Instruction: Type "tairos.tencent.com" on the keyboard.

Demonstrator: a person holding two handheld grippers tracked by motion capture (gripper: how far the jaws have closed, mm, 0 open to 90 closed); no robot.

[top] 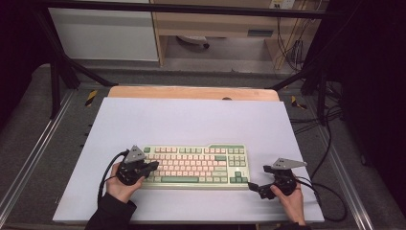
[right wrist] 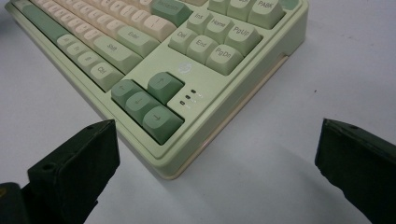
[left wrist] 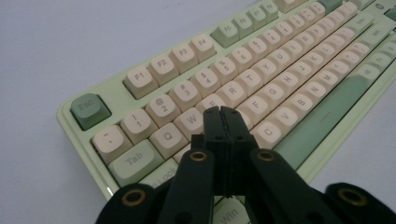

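Two grippers flank the keyboard (top: 196, 165), which lies near the front of the tabletop (top: 191, 120). The left gripper (left wrist: 226, 114), fingers clenched on nothing, hovers over the letter keys, probably to press one. The right gripper (top: 256, 187), fingers released, waits off the keyboard's right end. Bare tabletop lies all round.

A fixed high camera looks forward and down over the whole table (top: 191, 120), the keyboard (top: 196, 165) small near its front edge. The left gripper camera sits very close above the keyboard's Esc corner (left wrist: 88, 111), facing along the rows. The right gripper camera looks low and close at its arrow-key corner (right wrist: 149, 102). All three share the keyboard.
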